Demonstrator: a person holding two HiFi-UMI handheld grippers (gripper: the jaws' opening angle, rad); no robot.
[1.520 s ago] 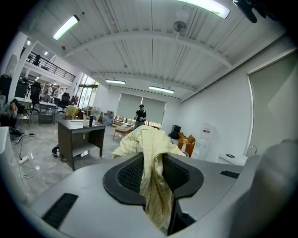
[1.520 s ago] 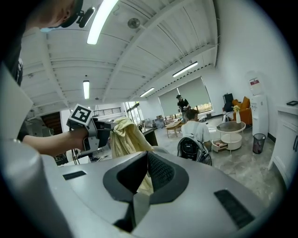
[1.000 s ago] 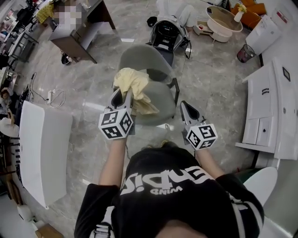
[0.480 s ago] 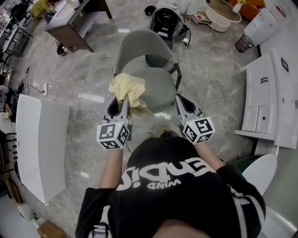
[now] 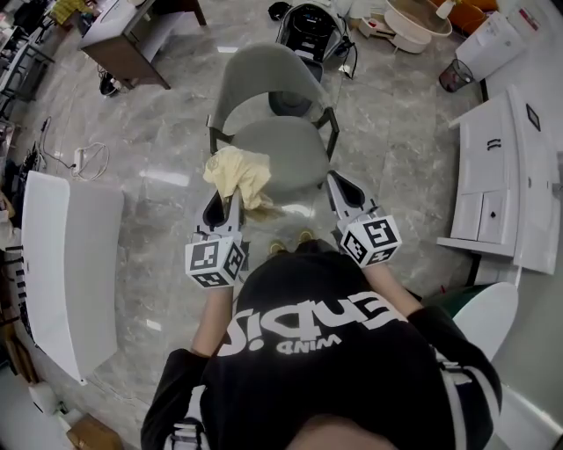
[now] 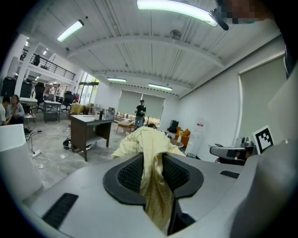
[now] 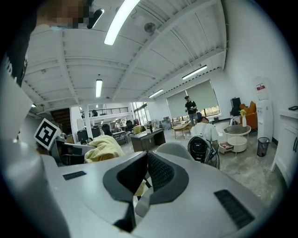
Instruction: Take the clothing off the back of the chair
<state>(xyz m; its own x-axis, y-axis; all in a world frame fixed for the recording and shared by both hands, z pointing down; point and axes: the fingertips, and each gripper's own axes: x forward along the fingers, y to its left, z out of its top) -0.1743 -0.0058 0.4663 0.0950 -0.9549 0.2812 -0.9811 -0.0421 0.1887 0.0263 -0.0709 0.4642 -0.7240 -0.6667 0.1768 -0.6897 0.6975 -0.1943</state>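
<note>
A pale yellow garment (image 5: 237, 173) hangs bunched from my left gripper (image 5: 223, 200), just off the front left corner of the grey chair's seat (image 5: 286, 154). In the left gripper view the cloth (image 6: 151, 153) runs down between the ribbed pads, and the left gripper (image 6: 153, 173) is shut on it. The curved chair back (image 5: 264, 75) is bare. My right gripper (image 5: 335, 183) sits at the seat's front right corner, shut with nothing in it. From the right gripper view (image 7: 145, 155) the garment (image 7: 103, 146) shows to the left and the chair back (image 7: 174, 149) just ahead.
A white table (image 5: 70, 264) stands at the left and a white cabinet (image 5: 510, 176) at the right. Behind the chair are a black bag (image 5: 308, 22), a brown desk (image 5: 132, 35), a round low table (image 5: 418, 18) and a bin (image 5: 453, 75). A cable (image 5: 84, 158) lies on the floor.
Both grippers have drawn back toward the person. The left one carried the yellow garment with it, from over the seat to its front left corner and a little lower.
</note>
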